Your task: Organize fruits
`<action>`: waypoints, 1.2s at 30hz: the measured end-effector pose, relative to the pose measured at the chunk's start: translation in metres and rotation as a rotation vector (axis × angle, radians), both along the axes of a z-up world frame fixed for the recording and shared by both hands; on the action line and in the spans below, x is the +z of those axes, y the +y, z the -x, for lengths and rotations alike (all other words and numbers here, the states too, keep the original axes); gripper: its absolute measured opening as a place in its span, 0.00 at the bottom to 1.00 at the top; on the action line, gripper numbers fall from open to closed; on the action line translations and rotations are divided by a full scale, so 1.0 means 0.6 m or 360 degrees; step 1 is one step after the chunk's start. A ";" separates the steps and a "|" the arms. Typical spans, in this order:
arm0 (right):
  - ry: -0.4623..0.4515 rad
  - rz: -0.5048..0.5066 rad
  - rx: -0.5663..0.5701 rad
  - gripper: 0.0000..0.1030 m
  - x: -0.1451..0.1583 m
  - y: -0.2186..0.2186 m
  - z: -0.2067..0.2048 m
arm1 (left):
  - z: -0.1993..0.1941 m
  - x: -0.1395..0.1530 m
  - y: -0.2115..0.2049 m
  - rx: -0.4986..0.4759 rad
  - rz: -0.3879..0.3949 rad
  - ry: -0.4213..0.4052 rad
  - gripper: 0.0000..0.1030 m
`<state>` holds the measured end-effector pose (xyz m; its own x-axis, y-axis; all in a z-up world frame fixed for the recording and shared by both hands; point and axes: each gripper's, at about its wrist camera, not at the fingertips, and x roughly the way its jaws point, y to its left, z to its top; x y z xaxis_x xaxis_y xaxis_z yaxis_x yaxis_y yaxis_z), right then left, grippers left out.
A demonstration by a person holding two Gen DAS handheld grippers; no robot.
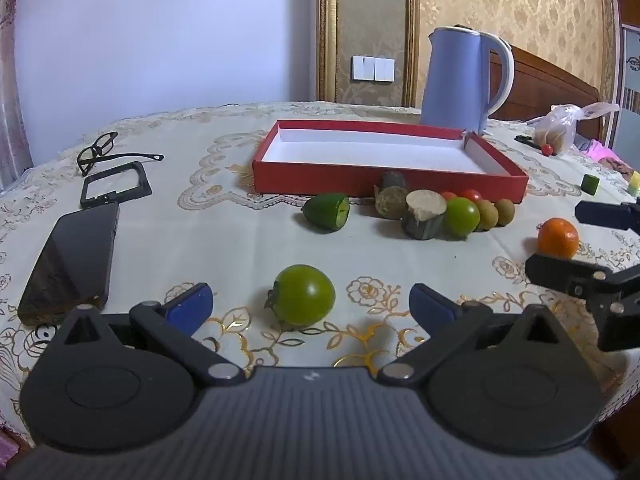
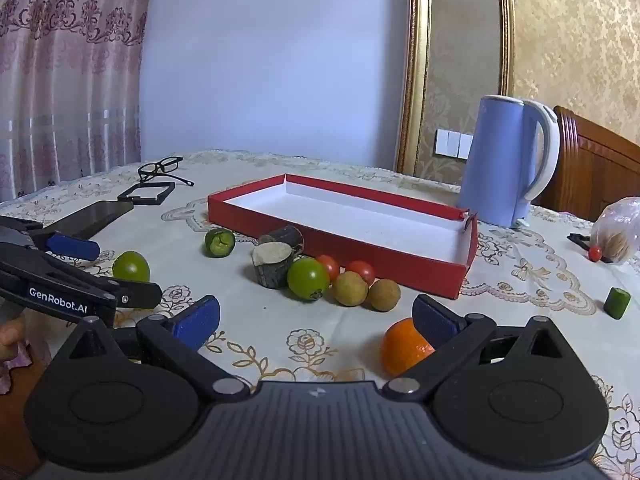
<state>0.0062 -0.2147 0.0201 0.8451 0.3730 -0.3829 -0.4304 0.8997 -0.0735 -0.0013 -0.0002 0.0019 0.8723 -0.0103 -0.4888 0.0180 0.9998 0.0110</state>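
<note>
A red box (image 1: 360, 178) with a white inside lies open on the table; it also shows in the right wrist view (image 2: 400, 264). My left gripper (image 1: 311, 307) is open, with a green tomato (image 1: 305, 300) on the cloth between its blue fingertips. My right gripper (image 2: 316, 318) is open; an orange (image 2: 402, 346) lies by its right finger, partly hidden. In front of the box lie a second green tomato (image 2: 308, 278), two red tomatoes (image 2: 362, 270), two brown longans (image 2: 366, 290), a cut lime (image 2: 219, 242) and sugarcane pieces (image 2: 272, 264).
A blue kettle (image 1: 460, 80) stands behind the box. A phone (image 1: 72, 264), a black frame (image 1: 116, 184) and glasses (image 1: 100, 150) lie at the left. A plastic bag (image 2: 618, 232), a small red fruit (image 2: 595, 253) and a green piece (image 2: 617, 302) lie at the right.
</note>
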 end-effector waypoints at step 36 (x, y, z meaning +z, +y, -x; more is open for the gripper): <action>-0.0078 -0.0137 -0.0084 1.00 -0.026 -0.009 -0.007 | -0.028 -0.043 0.014 0.0068 0.0004 -0.0116 1.00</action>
